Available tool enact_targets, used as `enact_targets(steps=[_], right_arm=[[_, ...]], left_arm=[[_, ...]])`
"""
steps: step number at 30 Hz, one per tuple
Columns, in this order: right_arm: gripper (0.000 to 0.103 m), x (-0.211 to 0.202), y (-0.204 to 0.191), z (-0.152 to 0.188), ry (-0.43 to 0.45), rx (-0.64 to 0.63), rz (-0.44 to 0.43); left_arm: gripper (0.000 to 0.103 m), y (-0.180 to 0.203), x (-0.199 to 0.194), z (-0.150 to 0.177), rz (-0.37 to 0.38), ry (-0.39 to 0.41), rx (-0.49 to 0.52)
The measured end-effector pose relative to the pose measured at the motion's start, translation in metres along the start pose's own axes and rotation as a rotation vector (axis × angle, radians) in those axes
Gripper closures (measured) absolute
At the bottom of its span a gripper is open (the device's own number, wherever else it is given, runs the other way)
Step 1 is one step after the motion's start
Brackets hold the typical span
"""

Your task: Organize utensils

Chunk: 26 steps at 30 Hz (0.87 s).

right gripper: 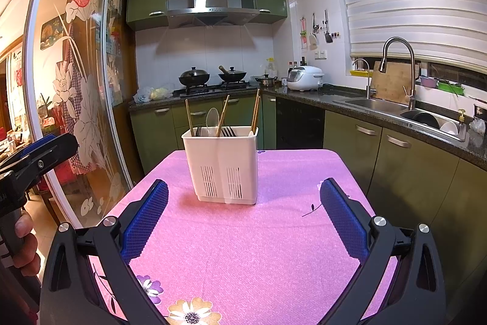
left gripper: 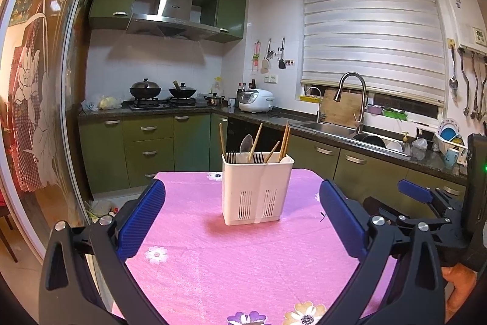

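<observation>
The jaws of the left gripper [left gripper: 242, 213] are spread wide and nothing is held between them; the blue ribbed pads [left gripper: 142, 221] are kept above the pink flowered cloth [left gripper: 243, 264]. The jaws of the right gripper [right gripper: 243, 213] are likewise held wide apart and empty. Ahead of both, a white utensil holder [left gripper: 257, 189] is stood upright on the cloth-covered surface, toward its far end. Wooden chopsticks [left gripper: 255, 142], a pale spoon [left gripper: 246, 143] and dark forks [left gripper: 258, 157] are seen sticking up out of it (which compartment each sits in cannot be told). Green cabinets [left gripper: 149, 145] and a sink [left gripper: 328, 127] are seen beyond.
</observation>
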State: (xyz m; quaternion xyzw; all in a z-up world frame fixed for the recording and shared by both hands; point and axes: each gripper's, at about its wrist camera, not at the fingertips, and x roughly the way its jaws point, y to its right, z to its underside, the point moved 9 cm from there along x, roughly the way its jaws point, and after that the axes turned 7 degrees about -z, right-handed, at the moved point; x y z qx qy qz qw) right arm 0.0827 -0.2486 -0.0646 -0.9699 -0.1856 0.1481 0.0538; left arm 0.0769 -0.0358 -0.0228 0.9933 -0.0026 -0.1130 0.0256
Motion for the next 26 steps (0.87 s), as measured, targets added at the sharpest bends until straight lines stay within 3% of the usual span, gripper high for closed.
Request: enact_targets(steps=[7,17,26], right_arm=[[0.005,0.002,-0.001,0.003,-0.004,0.000,0.002],[0.005,0.004,-0.001,0.003,-0.006,0.001,0.002],[0.005,0.005,0.001,0.004,-0.009,0.004,0.003]], left_arm=[[0.007,0.001,0.007,0.003,0.016,-0.030,-0.014],[0.007,-0.008,0.001,-0.001,-0.088,0.048,0.013],[0.007,-0.003,0.012,0.009,-0.046,-0.018,0.027]])
